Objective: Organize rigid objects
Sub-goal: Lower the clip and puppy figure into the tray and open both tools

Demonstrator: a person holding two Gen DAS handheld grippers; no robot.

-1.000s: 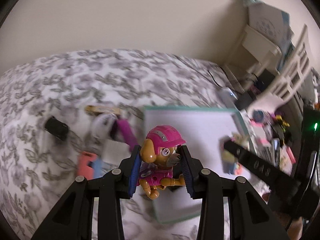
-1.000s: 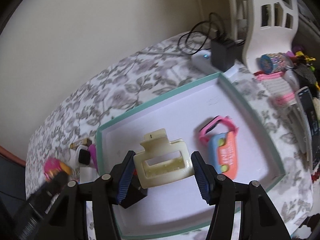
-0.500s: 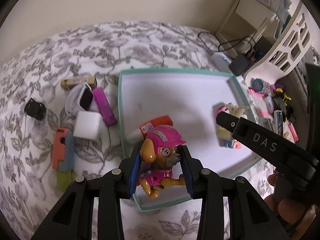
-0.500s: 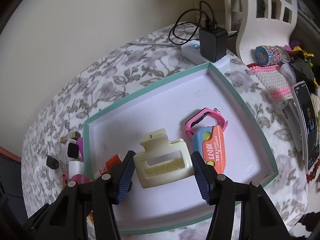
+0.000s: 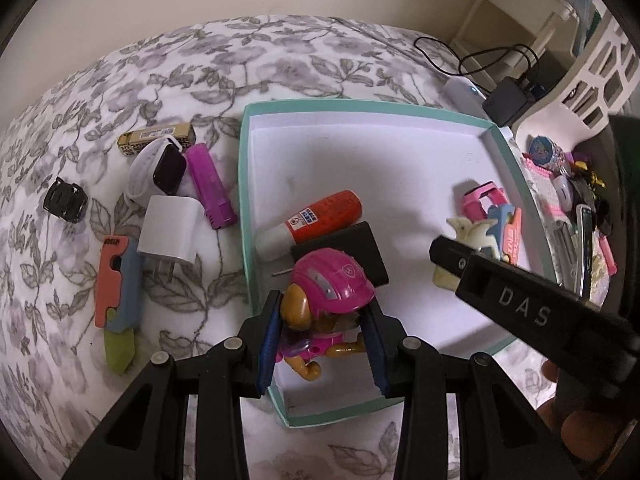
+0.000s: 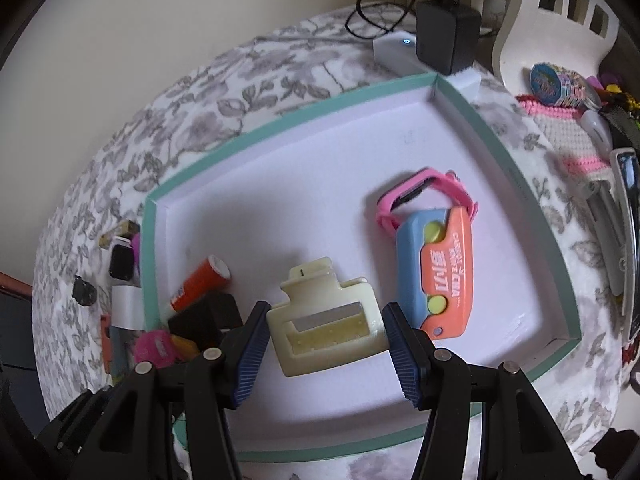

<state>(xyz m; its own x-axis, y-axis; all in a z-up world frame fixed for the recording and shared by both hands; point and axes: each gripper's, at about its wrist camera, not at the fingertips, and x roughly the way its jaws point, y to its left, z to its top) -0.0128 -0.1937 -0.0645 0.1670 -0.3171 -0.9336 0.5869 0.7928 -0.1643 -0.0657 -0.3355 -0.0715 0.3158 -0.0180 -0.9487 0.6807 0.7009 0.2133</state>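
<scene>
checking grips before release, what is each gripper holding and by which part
Left gripper clamps the toy pup by the sides of its head. Right gripper clamps the cream hair claw by its two ends.

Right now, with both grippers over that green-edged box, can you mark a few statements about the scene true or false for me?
1. The left gripper holds a toy puppy in a pink helmet. True.
2. The right gripper holds a purple lighter. False: it holds a cream hair claw clip; the purple lighter lies outside the box on the floral sheet.
3. The orange glue stick lies inside the box. True.
4. The box holds nothing yet. False: the glue stick, a pink watch and a blue-and-orange utility knife lie in it.
5. The white charger plug lies on the sheet outside the box. True.
</scene>
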